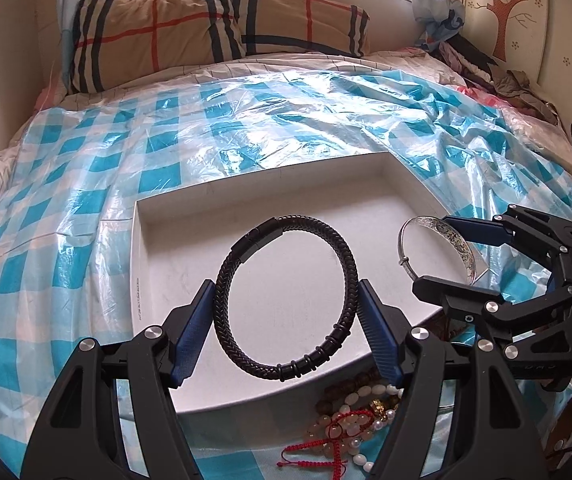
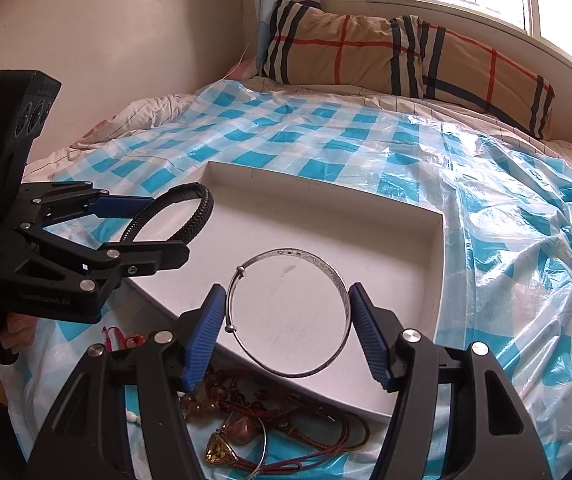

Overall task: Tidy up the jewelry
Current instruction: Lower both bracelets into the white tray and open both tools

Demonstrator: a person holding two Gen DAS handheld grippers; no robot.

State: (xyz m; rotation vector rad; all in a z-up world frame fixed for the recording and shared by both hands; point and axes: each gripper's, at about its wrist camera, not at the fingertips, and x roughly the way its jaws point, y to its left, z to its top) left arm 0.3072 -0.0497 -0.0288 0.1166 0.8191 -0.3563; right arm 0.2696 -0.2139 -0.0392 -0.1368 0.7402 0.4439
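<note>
My left tongs (image 1: 286,312) grip the black braided bracelet (image 1: 283,300) across its width, and my right tongs (image 2: 286,328) pinch the silver bangle (image 2: 288,312) likewise. I judge that holding each hoop upright lets me lower it flat into the white tray (image 1: 141,216), above whose near edge both hang. Beyond that edge on the bed, a tangle of beaded jewelry (image 1: 360,416) lies partly hidden behind my tongs; separate pieces are hard to distinguish.
</note>
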